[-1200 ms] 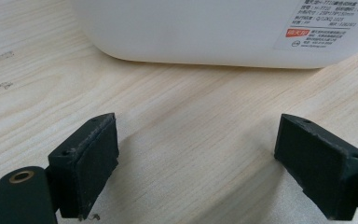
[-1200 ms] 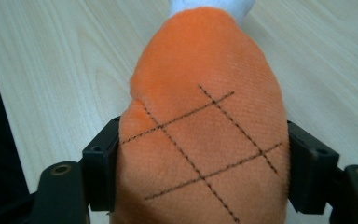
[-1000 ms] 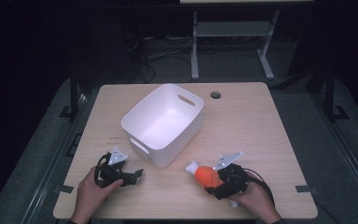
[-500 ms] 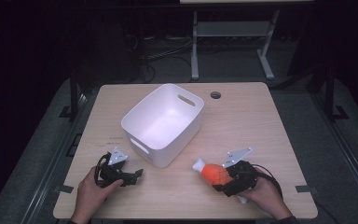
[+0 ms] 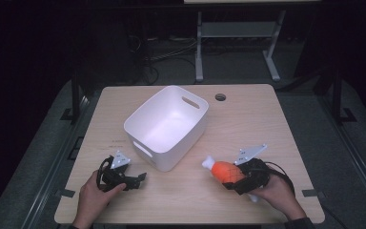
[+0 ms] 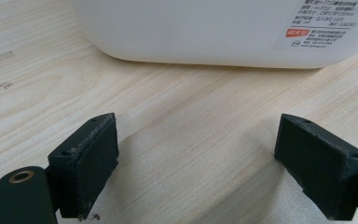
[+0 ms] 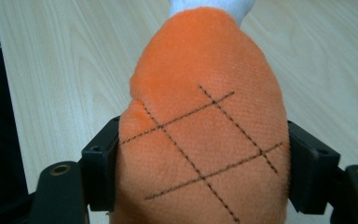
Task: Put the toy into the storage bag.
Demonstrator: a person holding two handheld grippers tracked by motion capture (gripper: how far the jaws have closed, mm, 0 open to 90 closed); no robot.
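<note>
The orange plush toy (image 5: 226, 171) sits squarely between the jaws of the right tongs (image 5: 236, 177), clamped at its fat stitched end. In the right gripper view the toy (image 7: 205, 135) bulges out between the two black pads (image 7: 100, 165), which press into its sides, criss-cross black stitching running over the fabric, and its white tip points away from the hand. Seen from the high view, that white tip aims toward the worktop's middle, and the toy rides near the front edge of the worktop (image 5: 257, 119), toward the right front corner. I can't tell whether it clears the wood or brushes it. The right hand (image 5: 276, 193) wraps the gripper body just behind, a cable looping off beside it.

Over to the white tub (image 5: 167, 126): it stands at the worktop's centre, turned at an angle, a handle slot in its far wall, well apart from the toy.

Left tongs (image 5: 136, 179) now, down by the left front corner, gripped by the left hand (image 5: 93, 198). In the left gripper view the pads (image 6: 86, 158) stand wide apart with bare wood between them, and the tub's labelled wall (image 6: 214, 28) sits just ahead of them.

A round grommet hole (image 5: 220, 97) marks the far edge.
</note>
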